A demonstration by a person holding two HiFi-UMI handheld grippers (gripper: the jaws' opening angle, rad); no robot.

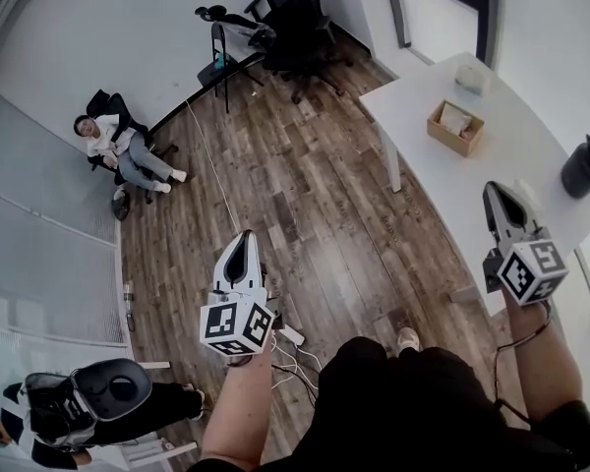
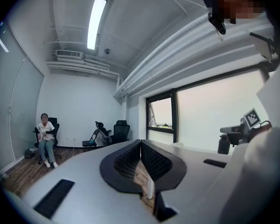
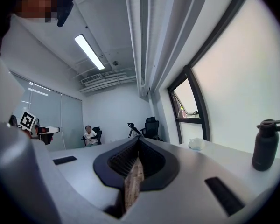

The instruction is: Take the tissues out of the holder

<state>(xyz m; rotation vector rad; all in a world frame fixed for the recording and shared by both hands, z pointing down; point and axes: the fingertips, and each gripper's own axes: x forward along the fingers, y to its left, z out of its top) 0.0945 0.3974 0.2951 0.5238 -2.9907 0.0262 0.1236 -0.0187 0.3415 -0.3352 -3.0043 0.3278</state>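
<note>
A long white table (image 1: 428,170) over a dark wood-plank floor (image 1: 305,214) carries a small wooden tissue holder (image 1: 455,128) and a black jug (image 1: 582,167) — the left gripper (image 1: 244,240) and right gripper (image 1: 495,191) both closed, empty.

No words, nos. or brand names can be read anywhere. The only marks are b&w square patterns, on the cube (image 1: 238,327) of the left gripper (image 1: 242,239) and on the cube (image 1: 531,270) of the right gripper (image 1: 496,190). They are shapes only, not letters.
</note>
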